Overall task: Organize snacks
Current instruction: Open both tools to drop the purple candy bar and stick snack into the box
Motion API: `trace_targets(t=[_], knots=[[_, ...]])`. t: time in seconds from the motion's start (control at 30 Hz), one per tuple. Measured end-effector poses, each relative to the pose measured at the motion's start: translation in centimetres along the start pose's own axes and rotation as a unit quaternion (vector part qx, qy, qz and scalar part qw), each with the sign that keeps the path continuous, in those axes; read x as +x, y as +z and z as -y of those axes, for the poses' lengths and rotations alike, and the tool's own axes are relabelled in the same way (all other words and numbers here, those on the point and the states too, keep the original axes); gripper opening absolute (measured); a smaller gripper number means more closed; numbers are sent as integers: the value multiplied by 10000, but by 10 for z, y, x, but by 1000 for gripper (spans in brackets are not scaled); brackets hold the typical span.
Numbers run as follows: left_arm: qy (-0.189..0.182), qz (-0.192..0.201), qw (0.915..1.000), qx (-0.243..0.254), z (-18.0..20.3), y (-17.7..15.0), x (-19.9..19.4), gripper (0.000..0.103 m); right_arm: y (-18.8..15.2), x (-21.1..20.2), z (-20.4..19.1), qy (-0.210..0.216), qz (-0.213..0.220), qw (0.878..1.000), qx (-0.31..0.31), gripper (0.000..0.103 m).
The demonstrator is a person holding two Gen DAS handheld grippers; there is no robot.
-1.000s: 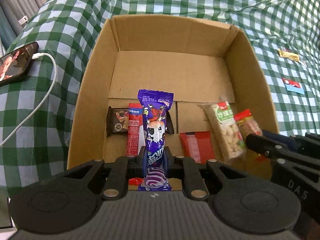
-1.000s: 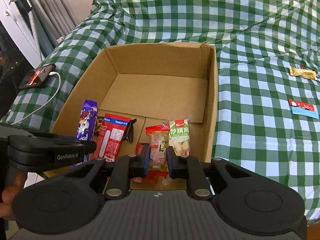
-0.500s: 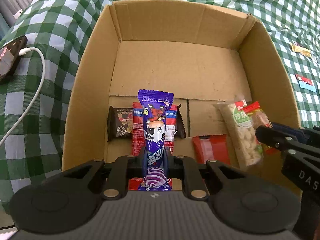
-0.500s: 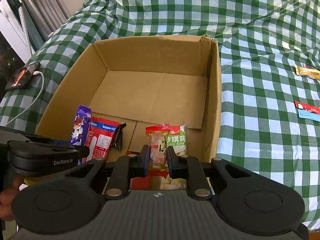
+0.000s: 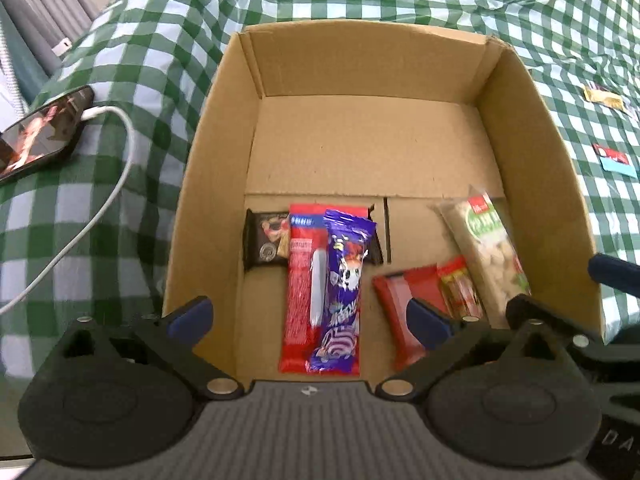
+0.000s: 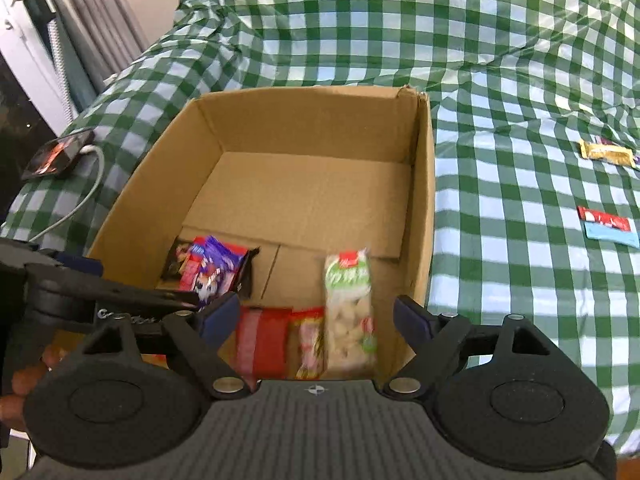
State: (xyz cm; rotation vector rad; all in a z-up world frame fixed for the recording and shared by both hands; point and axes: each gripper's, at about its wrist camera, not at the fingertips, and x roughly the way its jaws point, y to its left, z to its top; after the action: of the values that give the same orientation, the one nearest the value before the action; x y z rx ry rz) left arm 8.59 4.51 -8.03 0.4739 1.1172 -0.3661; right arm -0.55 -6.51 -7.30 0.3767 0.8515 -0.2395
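Both snacks have dropped from your grippers since a second ago: the purple packet (image 5: 340, 292) now lies at lower centre of the cardboard box (image 5: 208, 184), the small red snack (image 6: 310, 340) beside the peanut pack (image 6: 350, 320). Your left gripper (image 5: 308, 320) and right gripper (image 6: 316, 320) are opening, pinching nothing.

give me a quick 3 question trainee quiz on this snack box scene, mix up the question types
1. True or false: the purple snack lies inside the cardboard box.
2. How many snacks lie outside the box on the checked cloth? A) none B) two C) five
3. Fill in: the phone sits on the box's ____ side in the left wrist view.

Key: 1 true. 2 B, the gold packet and the red and blue packet. 3 left.
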Motion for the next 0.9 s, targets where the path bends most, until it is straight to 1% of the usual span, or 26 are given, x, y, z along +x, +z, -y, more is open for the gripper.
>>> trace_targets(t=[0.13,0.53,0.7,0.9], knots=[[-16,94,9999,-82,-1,-18,-22,103,-14,-22,-3,-43,68,9999,121,89],[-15,579,9982,-171,-6,-74,-91,103,-55,-96,-25,-138,613,9980,79,90],[23,783,9967,-215,-8,-93,-111,103,-73,-121,-38,-187,875,9960,39,91],[55,1024,9944,-248,-9,-117,-132,103,-88,-143,-47,-223,1075,9940,-19,92]])
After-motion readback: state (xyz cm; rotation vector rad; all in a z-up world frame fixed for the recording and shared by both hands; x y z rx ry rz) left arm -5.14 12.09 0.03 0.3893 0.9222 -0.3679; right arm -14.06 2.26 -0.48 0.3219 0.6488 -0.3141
